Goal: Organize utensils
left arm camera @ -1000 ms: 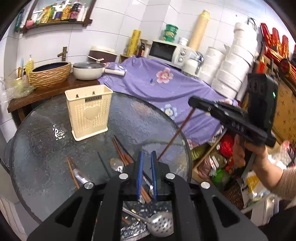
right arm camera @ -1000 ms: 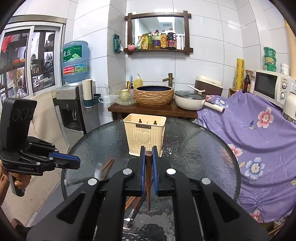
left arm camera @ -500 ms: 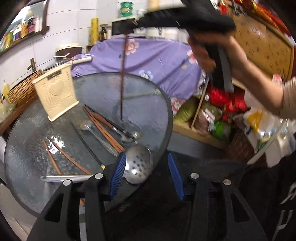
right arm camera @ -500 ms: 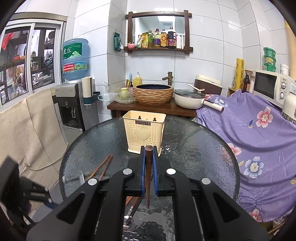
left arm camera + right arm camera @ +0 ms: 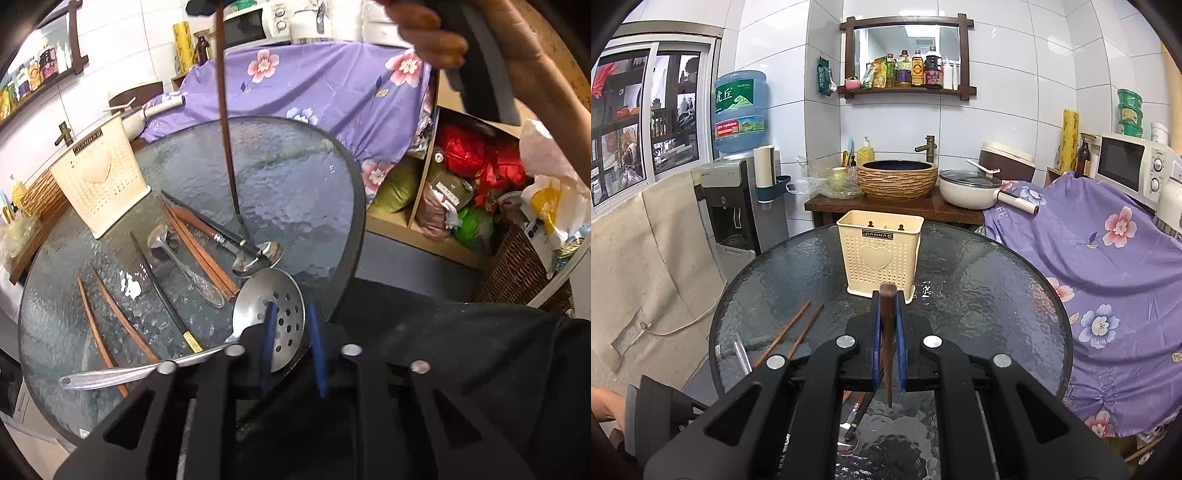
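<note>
Blue-padded left gripper (image 5: 291, 347) has just been closing round rim of perforated steel skimmer (image 5: 271, 304); whether pads bite, cannot tell. Right gripper (image 5: 887, 345) clamps dark wooden chopstick (image 5: 887, 347) upright. Risk: thin rim slips, long handle swings into loose brown chopsticks (image 5: 199, 243). Beyond: steel spoon (image 5: 184, 264), cream perforated plastic holder (image 5: 99, 177) on round glass table (image 5: 295, 192).
</note>
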`<state>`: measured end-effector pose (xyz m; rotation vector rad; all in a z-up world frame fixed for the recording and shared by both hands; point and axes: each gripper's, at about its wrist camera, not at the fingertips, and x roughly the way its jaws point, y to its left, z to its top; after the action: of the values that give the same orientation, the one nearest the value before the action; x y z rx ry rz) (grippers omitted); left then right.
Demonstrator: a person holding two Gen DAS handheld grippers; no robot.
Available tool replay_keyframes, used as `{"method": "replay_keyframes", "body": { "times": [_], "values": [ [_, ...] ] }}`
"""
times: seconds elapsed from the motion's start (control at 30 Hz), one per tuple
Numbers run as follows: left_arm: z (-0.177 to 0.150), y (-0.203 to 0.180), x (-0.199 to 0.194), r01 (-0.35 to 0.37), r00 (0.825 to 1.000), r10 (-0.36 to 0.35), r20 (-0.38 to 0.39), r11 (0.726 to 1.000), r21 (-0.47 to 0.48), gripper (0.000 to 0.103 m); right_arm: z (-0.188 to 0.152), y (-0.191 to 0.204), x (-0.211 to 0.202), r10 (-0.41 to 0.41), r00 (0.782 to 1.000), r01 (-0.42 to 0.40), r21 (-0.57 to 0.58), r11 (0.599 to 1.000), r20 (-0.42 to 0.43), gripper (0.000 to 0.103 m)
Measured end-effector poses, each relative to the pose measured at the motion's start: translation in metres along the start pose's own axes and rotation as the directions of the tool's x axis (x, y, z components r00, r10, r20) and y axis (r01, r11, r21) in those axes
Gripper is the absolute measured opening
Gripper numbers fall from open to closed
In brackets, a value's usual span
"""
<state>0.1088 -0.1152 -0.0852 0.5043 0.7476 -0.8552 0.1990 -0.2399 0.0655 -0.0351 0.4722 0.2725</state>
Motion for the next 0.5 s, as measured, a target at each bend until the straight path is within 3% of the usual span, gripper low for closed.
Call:
{"method": "replay_keyframes", "body": {
  "times": [0.23,0.5],
  "values": [
    [0.0,0.007,0.002,-0.006,1.0,0.006,0.005,0.999,-0.035,0.003,-0.001,0.001,0.0,-0.006,1.0,0.006,-0.007,1.0,0.001,0.007],
    [0.007,0.011,-0.007,-0.015,0.999,0.017,0.051,0.999,-0.038,0.002,-0.009,-0.008,0.002,-0.013,1.0,0.013,0.005,1.0,-0.024,0.006]
  ]
}}
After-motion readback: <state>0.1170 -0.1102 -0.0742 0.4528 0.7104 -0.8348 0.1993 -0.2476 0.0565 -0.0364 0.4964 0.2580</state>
